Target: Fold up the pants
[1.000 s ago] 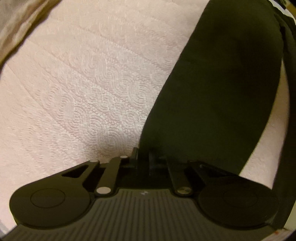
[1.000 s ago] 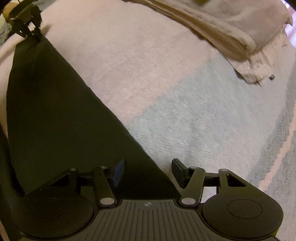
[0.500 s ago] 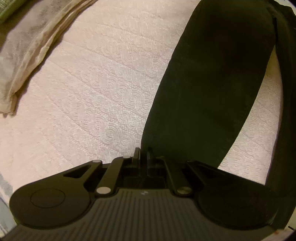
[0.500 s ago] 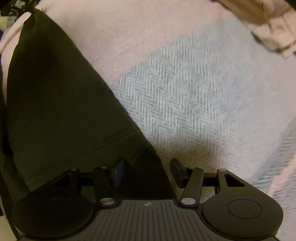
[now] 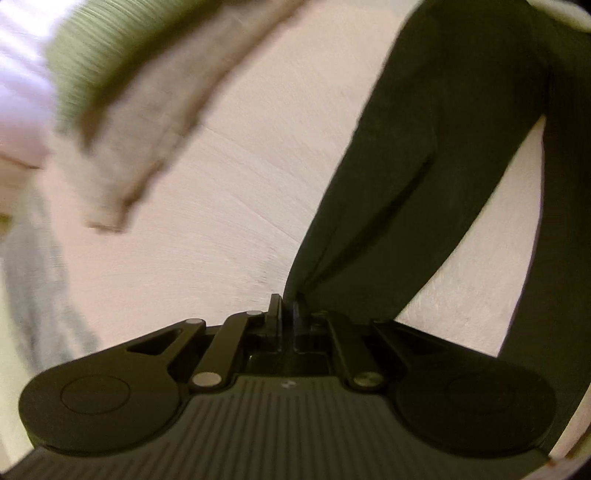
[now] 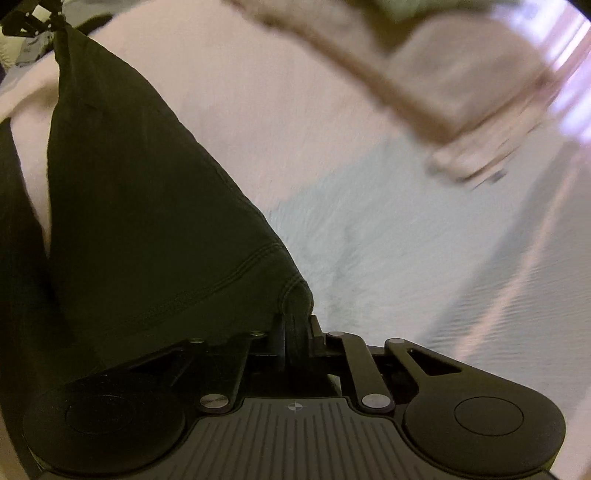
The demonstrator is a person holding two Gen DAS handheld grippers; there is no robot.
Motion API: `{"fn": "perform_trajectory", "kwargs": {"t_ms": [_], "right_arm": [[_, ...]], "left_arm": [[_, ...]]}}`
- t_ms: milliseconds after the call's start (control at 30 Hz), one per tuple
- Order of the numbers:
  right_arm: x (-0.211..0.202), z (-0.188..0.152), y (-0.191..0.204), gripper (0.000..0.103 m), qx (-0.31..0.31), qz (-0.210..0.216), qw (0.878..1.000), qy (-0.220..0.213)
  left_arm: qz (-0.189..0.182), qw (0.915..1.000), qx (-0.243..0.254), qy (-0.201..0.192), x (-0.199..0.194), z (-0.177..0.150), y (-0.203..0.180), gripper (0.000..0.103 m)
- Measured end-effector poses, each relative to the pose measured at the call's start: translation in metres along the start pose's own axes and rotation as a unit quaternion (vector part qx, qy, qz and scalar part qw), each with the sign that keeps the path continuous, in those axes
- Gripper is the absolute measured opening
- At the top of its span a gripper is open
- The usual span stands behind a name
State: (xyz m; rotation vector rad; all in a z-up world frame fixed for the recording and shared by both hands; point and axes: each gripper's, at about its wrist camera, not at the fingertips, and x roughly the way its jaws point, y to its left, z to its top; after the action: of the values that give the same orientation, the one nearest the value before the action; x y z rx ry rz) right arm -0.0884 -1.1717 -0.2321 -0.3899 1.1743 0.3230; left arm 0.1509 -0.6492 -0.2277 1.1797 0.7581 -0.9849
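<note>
The pants [image 5: 436, 155] are dark, almost black, and hang stretched above a pale pink quilted bedspread [image 5: 229, 206]. My left gripper [image 5: 287, 314] is shut on one corner of the fabric, which rises away to the upper right. In the right wrist view the pants [image 6: 140, 206] spread to the left, with a stitched hem running to my right gripper [image 6: 297, 325], which is shut on that hem corner. The left gripper [image 6: 44, 22] shows small at the top left, holding the far corner.
A folded beige blanket [image 5: 140, 122] with something green [image 5: 107, 51] on it lies at the upper left, blurred. In the right wrist view the same beige blanket [image 6: 443, 85] lies at the top right, above a light blue woven cover [image 6: 388, 236].
My right gripper has shut on the hem corner; it was open half a second ago. Both grippers have lifted and swung, and the blanket has come further into view.
</note>
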Motion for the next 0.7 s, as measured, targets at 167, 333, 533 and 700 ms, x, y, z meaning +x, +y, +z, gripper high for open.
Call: {"fn": "perform_trajectory", "kwargs": {"t_ms": [167, 333, 533, 700], "right_arm": [[-0.101, -0.066, 0.088, 0.005, -0.002, -0.130, 0.985, -0.113], [-0.123, -0.152, 0.216, 0.005, 0.077, -0.144, 0.979, -0.124], [-0.067, -0.202, 0.298, 0.007, 0.129, -0.135, 0.981, -0.054], [-0.083, -0.216, 0.323, 0.041, 0.210, -0.151, 0.964, -0.055]], "left_arm": [[0.015, 0.9977, -0.055, -0.037, -0.104, -0.040, -0.066, 0.003], [-0.046, 0.9950, -0.086, 0.022, -0.118, -0.102, -0.156, 0.003], [-0.093, 0.9916, -0.071, 0.056, -0.070, -0.151, -0.235, 0.003], [-0.072, 0.9950, -0.045, 0.053, -0.064, -0.161, -0.262, 0.003]]}}
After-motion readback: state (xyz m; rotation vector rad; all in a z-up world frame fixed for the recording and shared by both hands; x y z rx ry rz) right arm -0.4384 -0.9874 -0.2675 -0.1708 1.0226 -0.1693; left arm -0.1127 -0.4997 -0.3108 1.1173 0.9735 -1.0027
